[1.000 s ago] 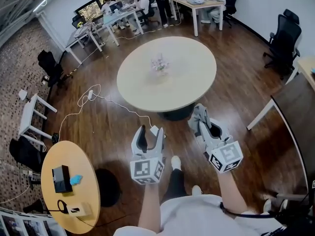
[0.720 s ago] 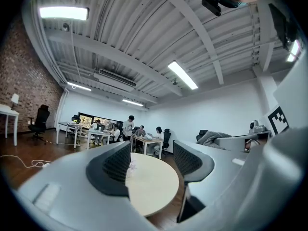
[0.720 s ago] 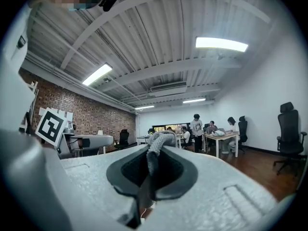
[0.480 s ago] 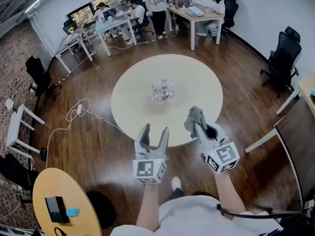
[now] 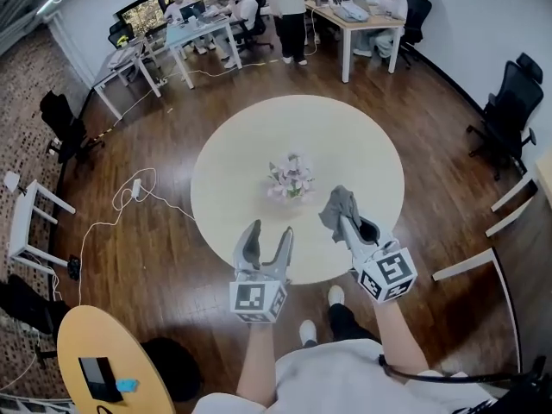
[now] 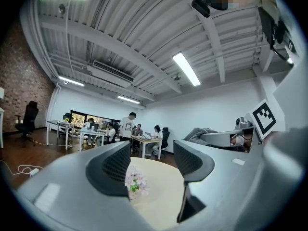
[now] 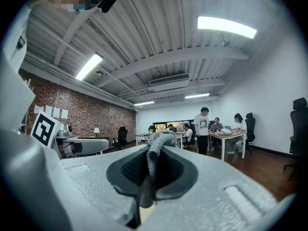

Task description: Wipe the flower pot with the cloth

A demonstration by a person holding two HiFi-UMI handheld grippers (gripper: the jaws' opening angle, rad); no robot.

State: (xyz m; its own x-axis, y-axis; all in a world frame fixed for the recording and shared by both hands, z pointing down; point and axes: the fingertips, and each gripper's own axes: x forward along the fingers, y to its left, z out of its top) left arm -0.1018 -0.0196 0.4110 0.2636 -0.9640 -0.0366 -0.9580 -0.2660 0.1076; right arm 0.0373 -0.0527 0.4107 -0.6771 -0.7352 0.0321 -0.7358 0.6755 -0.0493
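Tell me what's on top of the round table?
Only a flower pot with pale pink flowers, near the middle. The left gripper, the right gripper and its cloth cover part of the near edge, so that bit is hidden.

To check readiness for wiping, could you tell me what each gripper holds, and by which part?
The right gripper grips the grey knitted cloth by one end, the rest bunched beyond its jaws. The left gripper holds nothing.

A round table (image 5: 345,136) stands on a dark wood floor (image 5: 155,257). Beyond it desks (image 5: 207,28) line a white wall (image 5: 483,7); a brick wall (image 5: 17,84) lies left, black chairs (image 5: 509,102) right.
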